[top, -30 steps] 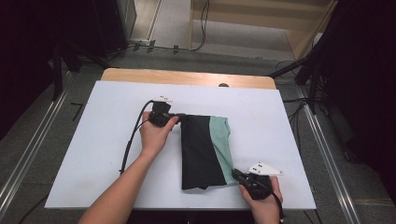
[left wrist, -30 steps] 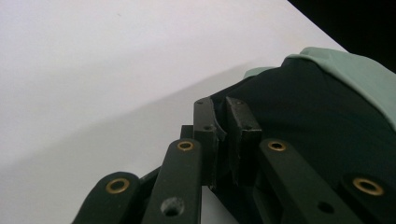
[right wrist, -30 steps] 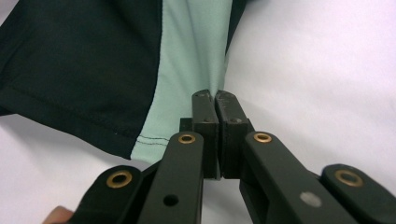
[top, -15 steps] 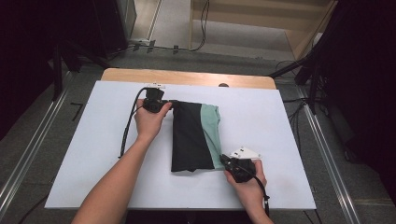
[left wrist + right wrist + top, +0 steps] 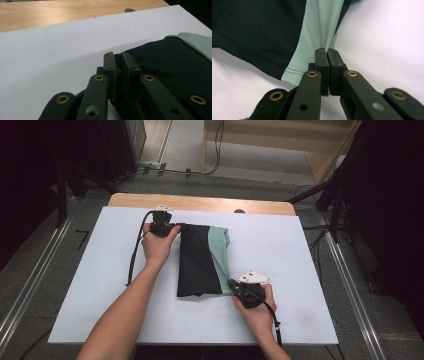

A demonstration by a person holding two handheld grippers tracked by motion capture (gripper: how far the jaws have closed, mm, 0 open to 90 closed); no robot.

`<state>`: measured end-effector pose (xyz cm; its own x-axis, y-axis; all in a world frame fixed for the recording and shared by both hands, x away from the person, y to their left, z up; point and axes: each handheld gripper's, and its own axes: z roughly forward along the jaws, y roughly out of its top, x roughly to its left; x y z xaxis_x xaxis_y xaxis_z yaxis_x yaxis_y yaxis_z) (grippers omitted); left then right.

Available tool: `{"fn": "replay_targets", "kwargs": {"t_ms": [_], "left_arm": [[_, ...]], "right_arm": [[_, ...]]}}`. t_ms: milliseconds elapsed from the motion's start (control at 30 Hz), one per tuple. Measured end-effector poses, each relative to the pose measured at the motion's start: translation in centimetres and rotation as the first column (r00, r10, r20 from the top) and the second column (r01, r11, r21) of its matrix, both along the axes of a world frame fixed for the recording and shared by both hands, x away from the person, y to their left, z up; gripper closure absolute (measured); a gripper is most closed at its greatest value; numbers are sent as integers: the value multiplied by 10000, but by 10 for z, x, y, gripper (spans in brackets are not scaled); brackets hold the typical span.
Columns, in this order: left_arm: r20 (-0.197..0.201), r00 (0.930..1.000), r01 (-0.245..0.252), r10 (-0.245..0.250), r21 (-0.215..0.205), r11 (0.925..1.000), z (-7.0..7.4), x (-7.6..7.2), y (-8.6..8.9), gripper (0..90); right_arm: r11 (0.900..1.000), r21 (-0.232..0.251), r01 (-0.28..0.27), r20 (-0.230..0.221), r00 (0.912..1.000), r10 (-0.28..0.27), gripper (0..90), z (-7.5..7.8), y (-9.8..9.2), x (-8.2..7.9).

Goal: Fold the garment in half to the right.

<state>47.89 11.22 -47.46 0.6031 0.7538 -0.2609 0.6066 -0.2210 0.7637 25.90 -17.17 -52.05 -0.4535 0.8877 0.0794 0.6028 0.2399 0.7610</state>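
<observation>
Folded garment, black with a mint-green panel, lying flat on the white surface. Left hand-held gripper clamps the far black corner, its jaws nearly together with a thin fold of cloth between them. Right hand-held gripper pinches the near mint-green hem, jaws pressed tight on the fabric. Bare white surface lies beyond the right hand-held gripper toward the right edge, and outward of the left one. A wooden strip borders the far edge, just past the left hand-held gripper.
</observation>
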Motion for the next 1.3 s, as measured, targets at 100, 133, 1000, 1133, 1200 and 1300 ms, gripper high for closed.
{"fn": "replay_targets", "kwargs": {"t_ms": [100,133,1000,1133,1200,1300], "left_arm": [[241,9991,-337,340,-121,9994,2,-4,2,683],[265,9989,-379,384,-185,9991,3,-5,4,630],[2012,9768,944,-738,-947,9910,15,-100,29,162],[2052,9754,1046,-808,-1080,9886,13,-111,31,134],[2087,9743,1086,-848,-1053,9885,12,-113,31,127],[2159,9724,1172,-891,-1214,9857,10,-121,34,98]], "right_arm": [[9998,181,-3,-121,9999,5,865,0,-2,1],[9998,197,-5,-132,9999,8,864,0,-2,1],[9967,810,107,-447,9990,-71,665,-1,-6,2],[9969,769,167,-282,9995,-145,537,0,-7,2],[9967,792,192,-323,9993,-167,524,0,-7,2],[9944,1055,-17,-31,10000,21,402,3,-10,0]]}}
